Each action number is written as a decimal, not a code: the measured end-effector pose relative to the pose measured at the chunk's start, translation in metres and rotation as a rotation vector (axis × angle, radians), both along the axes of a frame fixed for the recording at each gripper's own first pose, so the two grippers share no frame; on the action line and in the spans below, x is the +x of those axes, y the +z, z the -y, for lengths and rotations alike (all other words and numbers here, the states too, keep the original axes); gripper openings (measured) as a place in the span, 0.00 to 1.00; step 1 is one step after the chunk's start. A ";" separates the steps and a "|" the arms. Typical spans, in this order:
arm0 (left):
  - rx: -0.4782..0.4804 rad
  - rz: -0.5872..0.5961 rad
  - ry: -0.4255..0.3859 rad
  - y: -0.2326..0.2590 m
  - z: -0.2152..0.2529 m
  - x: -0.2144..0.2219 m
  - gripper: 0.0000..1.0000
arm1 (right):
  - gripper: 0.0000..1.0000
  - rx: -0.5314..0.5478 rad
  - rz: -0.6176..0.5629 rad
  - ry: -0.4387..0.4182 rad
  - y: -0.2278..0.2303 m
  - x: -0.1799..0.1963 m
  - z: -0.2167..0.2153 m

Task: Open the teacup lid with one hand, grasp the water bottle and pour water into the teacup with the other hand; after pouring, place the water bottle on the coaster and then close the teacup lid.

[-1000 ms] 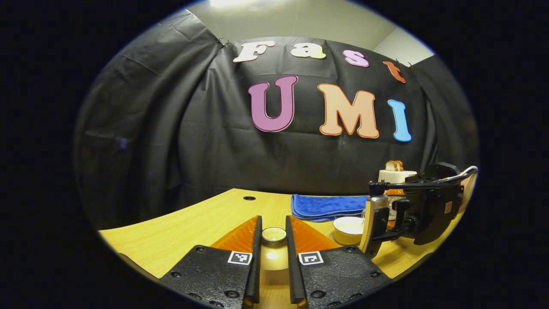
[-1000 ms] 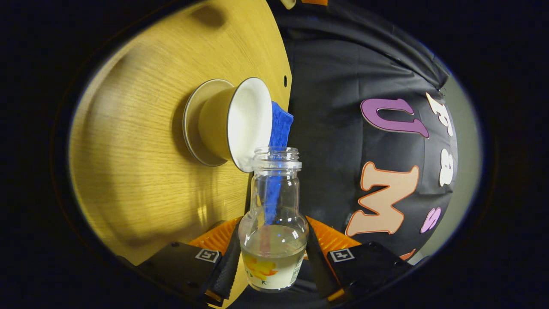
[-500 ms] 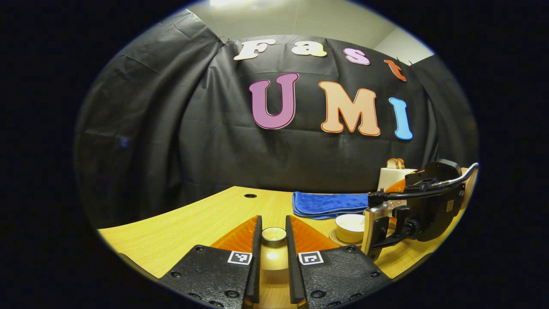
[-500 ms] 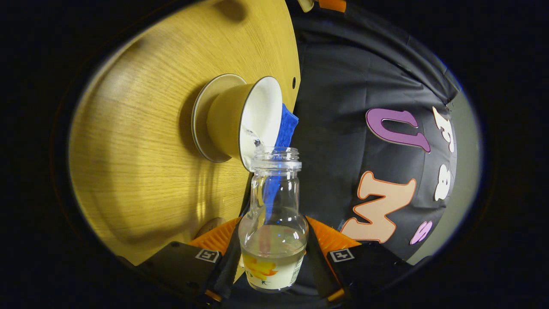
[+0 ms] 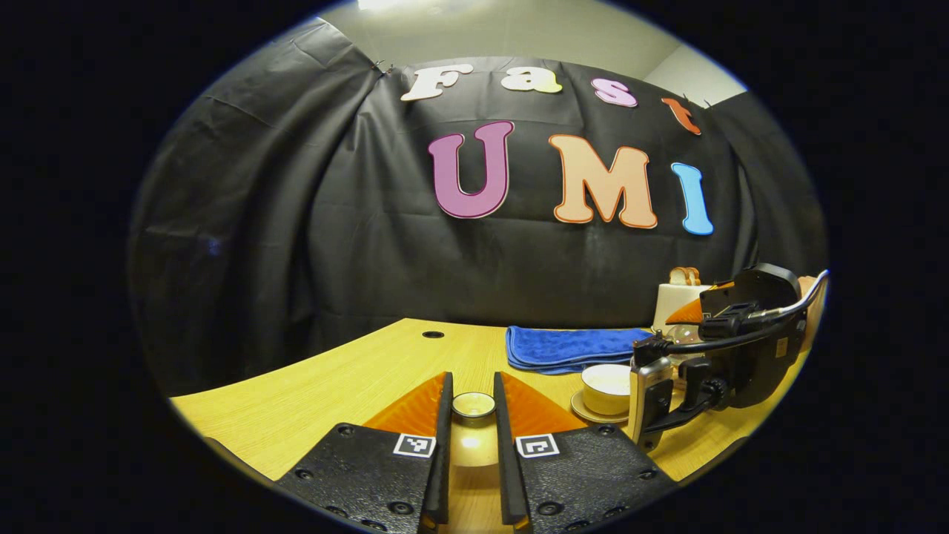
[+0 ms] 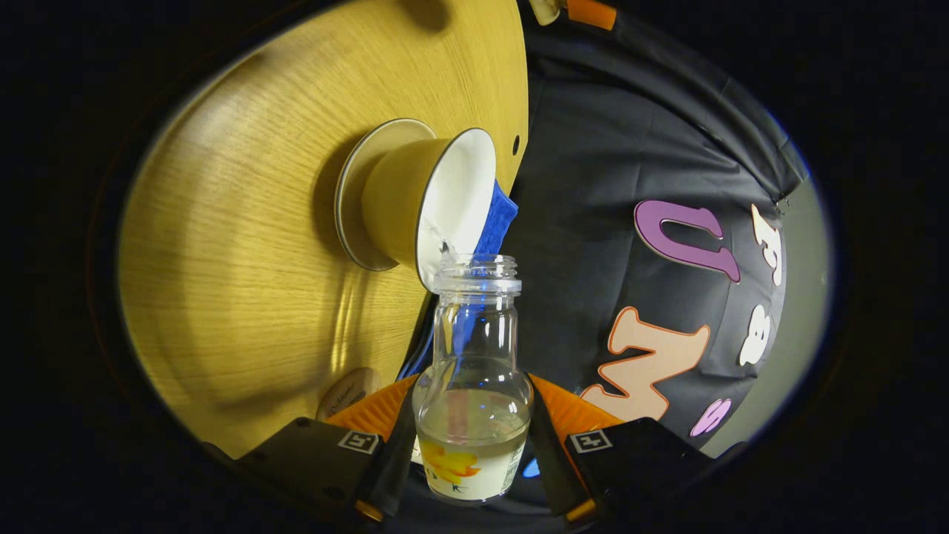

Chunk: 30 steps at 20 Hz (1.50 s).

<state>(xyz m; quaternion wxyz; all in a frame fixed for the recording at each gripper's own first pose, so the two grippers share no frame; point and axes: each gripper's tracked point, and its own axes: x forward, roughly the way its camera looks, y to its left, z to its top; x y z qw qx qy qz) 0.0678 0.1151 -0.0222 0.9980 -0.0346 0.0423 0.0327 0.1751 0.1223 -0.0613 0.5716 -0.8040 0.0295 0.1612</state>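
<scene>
**Pour under way: bottle mouth at the cup's rim**

In the right gripper view, the right gripper (image 6: 471, 445) pinches the water bottle (image 6: 473, 386) by its lower body, both fingers pressed on the glass. The bottle's long axis runs straight ahead along the fingers, mouth forward, and the whole view is rolled so the tabletop (image 6: 245, 245) stands on edge at the left; I judge the bottle to be tipped well over toward the cup. The bottle's mouth sits right at the near rim of the open teacup (image 6: 430, 200), which stands on its saucer (image 6: 356, 193) toward the far edge of the tabletop, just in front of a blue cloth (image 6: 493, 222). A small glint of water shows at the rim where the mouth meets it. A round coaster (image 6: 347, 391) peeks out close by the fingers on the tabletop side.

In the left gripper view, the left gripper (image 5: 472, 415) is closed on the teacup lid (image 5: 474, 404), holding it low over the near part of the tabletop, well to the left of the teacup. The right gripper shows there too, just beside the cup.

The coming move turns on the mouth staying inside the cup's rim; the right hand then has the coaster nearer.
</scene>
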 end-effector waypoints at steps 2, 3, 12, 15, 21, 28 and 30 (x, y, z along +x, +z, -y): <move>0.004 0.003 -0.001 0.001 0.000 0.000 0.25 | 0.77 -0.014 0.004 0.007 0.001 0.000 0.000; 0.007 0.001 -0.001 0.001 0.000 -0.001 0.25 | 0.77 -0.023 0.006 0.012 0.001 0.000 -0.001; 0.022 0.001 -0.003 0.000 0.001 0.001 0.25 | 0.77 -0.111 0.034 0.065 0.004 0.002 -0.006; 0.023 0.000 -0.005 0.000 0.002 0.000 0.25 | 0.77 -0.149 0.046 0.088 0.004 0.000 -0.009; 0.025 -0.002 -0.006 0.000 0.002 0.001 0.25 | 0.77 -0.228 0.065 0.130 0.006 0.001 -0.015; 0.046 -0.002 -0.008 -0.001 0.003 0.001 0.25 | 0.77 -0.297 0.075 0.175 0.012 0.000 -0.024; 0.050 -0.003 -0.009 -0.001 0.003 0.001 0.25 | 0.77 -0.306 0.076 0.184 0.015 0.002 -0.027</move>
